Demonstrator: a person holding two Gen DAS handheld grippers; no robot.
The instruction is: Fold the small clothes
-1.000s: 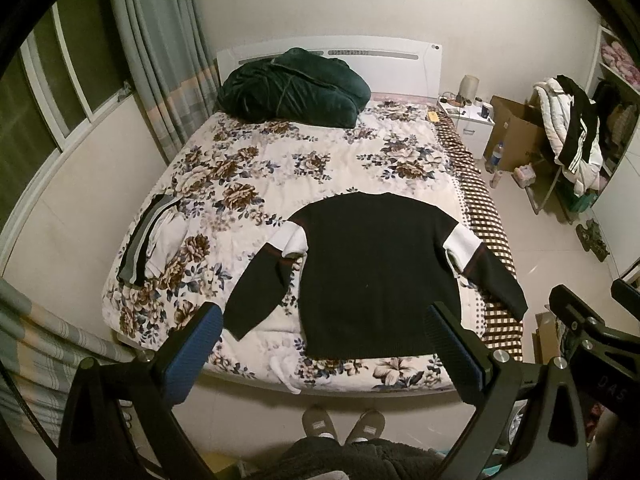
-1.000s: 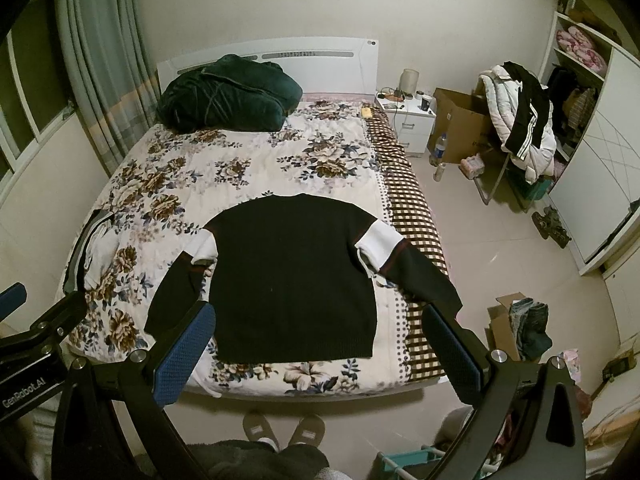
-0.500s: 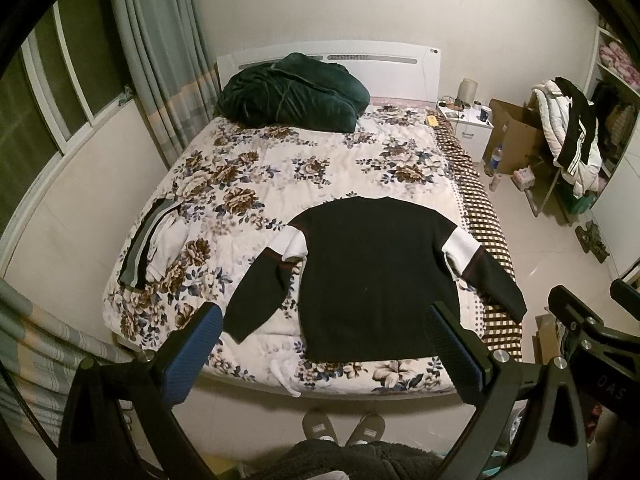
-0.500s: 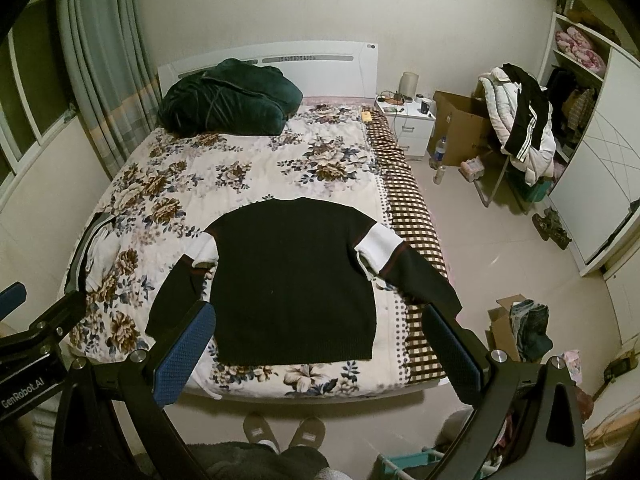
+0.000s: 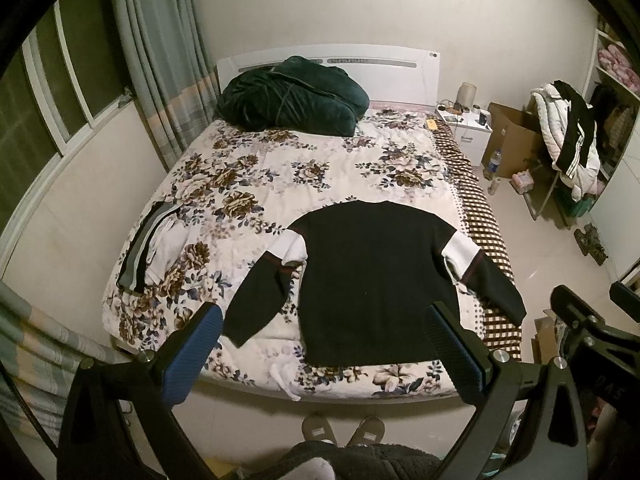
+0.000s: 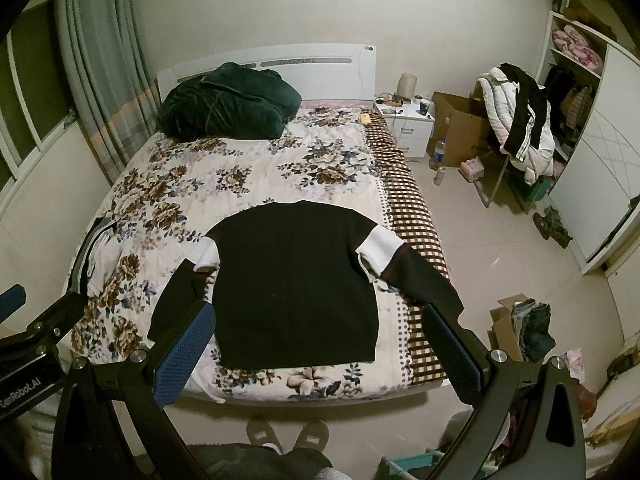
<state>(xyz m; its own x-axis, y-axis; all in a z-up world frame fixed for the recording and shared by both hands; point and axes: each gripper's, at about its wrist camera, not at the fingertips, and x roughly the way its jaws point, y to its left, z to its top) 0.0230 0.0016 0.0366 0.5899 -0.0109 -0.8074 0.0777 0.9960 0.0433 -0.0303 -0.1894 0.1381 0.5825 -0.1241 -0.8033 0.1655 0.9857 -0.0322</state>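
A black sweater [image 5: 376, 280] with white bands on the sleeves lies flat, back up, on the floral bed [image 5: 280, 172], hem toward me and both sleeves spread out. It also shows in the right wrist view [image 6: 296, 280]. My left gripper [image 5: 320, 340] is open and empty, held high above the foot of the bed. My right gripper [image 6: 316, 344] is open and empty at the same height; its right sleeve end [image 6: 436, 292] hangs near the bed's right edge.
A stack of folded clothes [image 5: 150, 248] lies at the bed's left edge. A dark green blanket [image 5: 292, 96] sits by the headboard. My slippers [image 5: 344, 432] stand at the foot of the bed. A nightstand [image 6: 404, 120], cardboard box and clothes-laden chair [image 6: 516, 120] stand at the right.
Both grippers have drifted slightly back and up, so the bed sits a little lower in view. Nothing on the bed has moved.
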